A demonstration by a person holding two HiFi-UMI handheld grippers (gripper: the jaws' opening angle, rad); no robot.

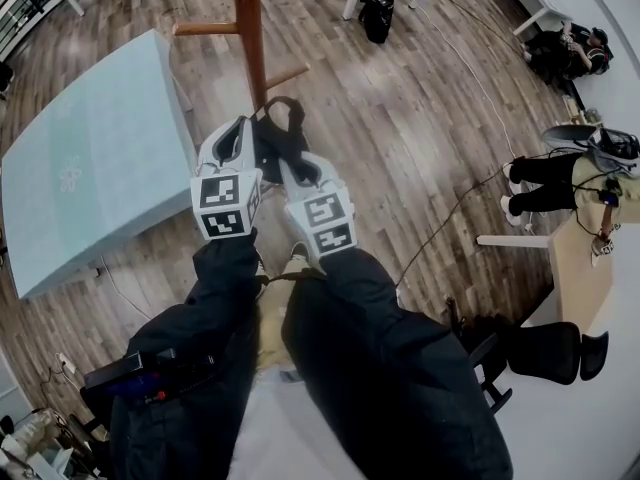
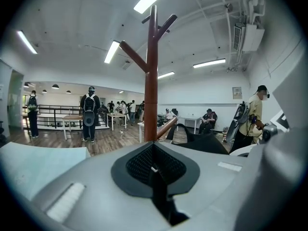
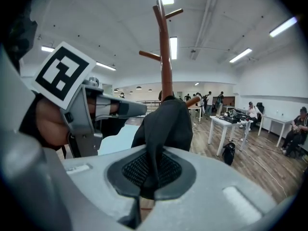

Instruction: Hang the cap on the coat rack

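Observation:
The black cap (image 1: 281, 131) hangs between my two grippers, just in front of the brown wooden coat rack (image 1: 250, 38). My left gripper (image 1: 248, 128) is shut on a thin black edge of the cap. My right gripper (image 1: 291, 160) is shut on a fold of the cap's fabric. In the right gripper view the cap (image 3: 163, 124) rises from the right gripper (image 3: 151, 177) and covers the foot of the rack's pole (image 3: 166, 57). In the left gripper view the left gripper (image 2: 154, 168) pinches a dark strip, the cap's body (image 2: 202, 141) lies to the right, and the rack (image 2: 151, 81) stands straight ahead with its pegs high above.
A light blue table (image 1: 100, 158) stands left of the rack. A black bag (image 1: 377, 16) lies on the wood floor beyond it. Cables cross the floor at the right, where a seated person (image 1: 545, 173), a desk (image 1: 580, 268) and a black chair (image 1: 545, 353) are.

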